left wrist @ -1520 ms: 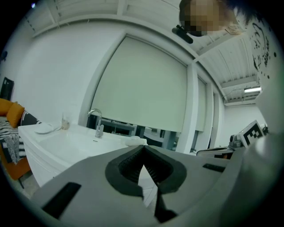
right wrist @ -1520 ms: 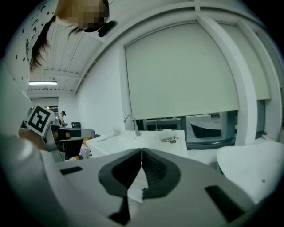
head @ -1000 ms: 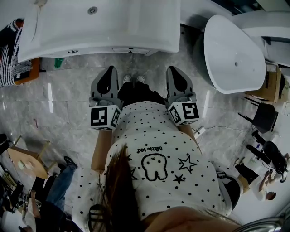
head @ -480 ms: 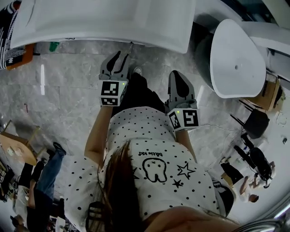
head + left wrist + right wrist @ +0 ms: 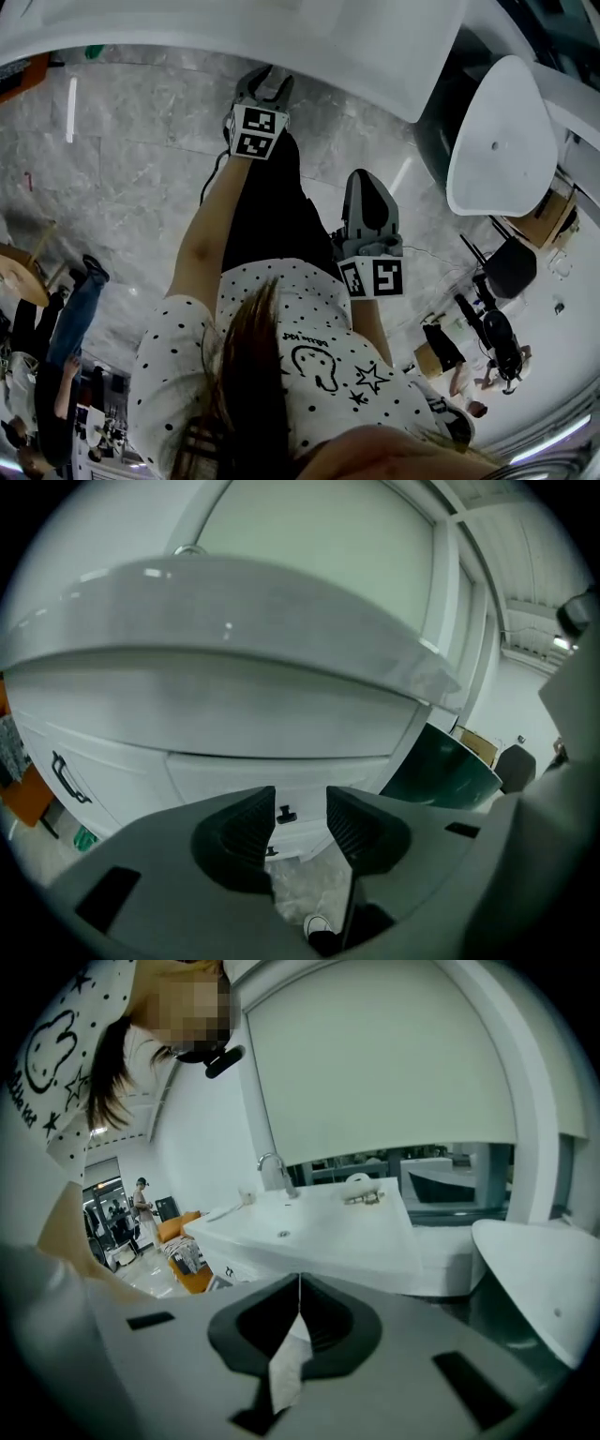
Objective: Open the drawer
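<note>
The white vanity cabinet [image 5: 375, 56] fills the top of the head view. In the left gripper view its drawer front [image 5: 216, 778] sits under the curved countertop [image 5: 234, 621]. A small black knob [image 5: 286, 815] is on that drawer, and a second knob [image 5: 270, 852] lies below it. My left gripper [image 5: 267, 82] reaches out low in front of the cabinet. Its jaws are opening with nothing between them, and the knob shows through the gap of the left gripper [image 5: 300, 808], still some way off. My right gripper [image 5: 361, 178] hangs back by my leg; in its own view the right gripper [image 5: 299, 1281] is shut and empty.
A white freestanding basin [image 5: 502, 141] stands to the right, and a dark green tub [image 5: 441, 766] sits beside the cabinet. A black bar handle [image 5: 67, 780] is on the cabinet's left door. An orange seat [image 5: 23, 799] sits at the far left. People stand at the left [image 5: 66, 319]. The floor is marble [image 5: 122, 187].
My left gripper has gone forward and down toward the cabinet front, and its jaws have parted. The right gripper has sunk a little and stayed shut.
</note>
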Demonstrator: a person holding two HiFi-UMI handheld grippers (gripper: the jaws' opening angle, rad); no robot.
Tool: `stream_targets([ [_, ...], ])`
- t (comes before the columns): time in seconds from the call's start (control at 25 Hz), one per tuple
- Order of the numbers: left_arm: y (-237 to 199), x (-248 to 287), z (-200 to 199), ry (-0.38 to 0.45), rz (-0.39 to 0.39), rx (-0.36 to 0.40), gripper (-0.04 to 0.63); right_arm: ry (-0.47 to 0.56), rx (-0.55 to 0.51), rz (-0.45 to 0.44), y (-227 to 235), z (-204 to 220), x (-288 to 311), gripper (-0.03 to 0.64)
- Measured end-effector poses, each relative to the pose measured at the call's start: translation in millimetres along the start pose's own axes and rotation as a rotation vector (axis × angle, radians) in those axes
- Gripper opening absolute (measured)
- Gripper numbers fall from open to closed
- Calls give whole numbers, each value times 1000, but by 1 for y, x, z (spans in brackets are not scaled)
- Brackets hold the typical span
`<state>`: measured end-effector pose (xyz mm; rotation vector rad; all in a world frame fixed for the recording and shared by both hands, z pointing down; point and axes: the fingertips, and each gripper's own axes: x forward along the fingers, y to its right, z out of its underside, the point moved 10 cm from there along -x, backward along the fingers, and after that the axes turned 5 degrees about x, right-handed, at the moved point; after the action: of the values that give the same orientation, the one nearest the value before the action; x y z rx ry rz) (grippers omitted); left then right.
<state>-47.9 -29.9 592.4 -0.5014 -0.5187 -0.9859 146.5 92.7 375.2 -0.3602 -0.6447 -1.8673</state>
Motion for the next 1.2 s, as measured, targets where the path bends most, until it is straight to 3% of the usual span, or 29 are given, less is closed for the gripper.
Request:
stream_targets([
  [0.24, -10, 67, 39, -72, -17, -14, 164, -60, 53, 28, 17, 30, 17, 15],
  [0.44, -15, 93, 56, -78, -32, -45, 164, -101, 80, 28, 16, 47, 22, 15],
  [0.8, -16, 110, 51, -38, -44, -115, 163, -106, 104, 46, 15, 50, 24, 15],
  [0.92, -15, 109, 54, -24, -42, -143, 126, -107, 102, 63, 14, 53, 24, 15],
  [1.2, -12, 108, 54, -24, -44, -137, 121, -103, 106, 79, 20, 56, 20, 15],
])
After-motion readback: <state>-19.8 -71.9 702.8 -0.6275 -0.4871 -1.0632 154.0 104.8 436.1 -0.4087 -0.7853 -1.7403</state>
